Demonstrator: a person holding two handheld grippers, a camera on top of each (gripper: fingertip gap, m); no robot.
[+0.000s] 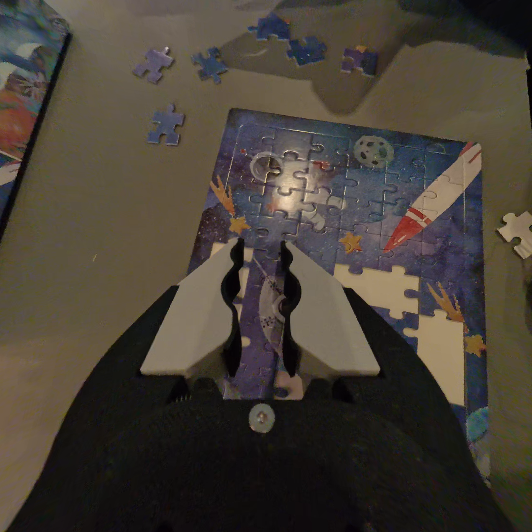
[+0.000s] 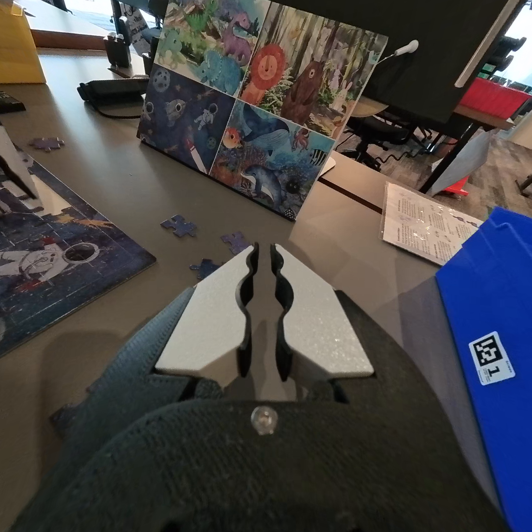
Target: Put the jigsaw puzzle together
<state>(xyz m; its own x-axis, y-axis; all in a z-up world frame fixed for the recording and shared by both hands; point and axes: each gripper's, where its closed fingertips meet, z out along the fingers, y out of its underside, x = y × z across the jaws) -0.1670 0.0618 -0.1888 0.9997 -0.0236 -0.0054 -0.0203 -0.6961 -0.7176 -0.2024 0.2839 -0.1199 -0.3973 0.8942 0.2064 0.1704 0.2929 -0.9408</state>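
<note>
The space jigsaw puzzle (image 1: 359, 195) lies in its tray on the grey table, mostly filled, with white bare gaps (image 1: 374, 290) in its near part. My left gripper (image 1: 262, 243) hovers over the near left of the puzzle, jaws apart, with nothing clearly held. Several loose blue pieces (image 1: 167, 125) lie beyond the tray, and one face-down white piece (image 1: 516, 233) lies to its right. My right gripper (image 2: 264, 247) is low over the table right of the puzzle (image 2: 86, 259), jaws a narrow gap apart and empty, with loose pieces (image 2: 180, 226) just ahead of it.
A picture board (image 2: 259, 100) with four scenes stands propped behind the loose pieces; it also shows in the left wrist view (image 1: 23, 100). A blue bin (image 2: 489, 316) is close on the right, and a printed sheet (image 2: 426, 221) lies behind it. Black devices and a cable (image 2: 115, 89) sit at the far left. One gripper's finger ends stand about 25 cm off the other's. My left tips are roughly 20 cm from the face-down white piece (image 1: 516, 233).
</note>
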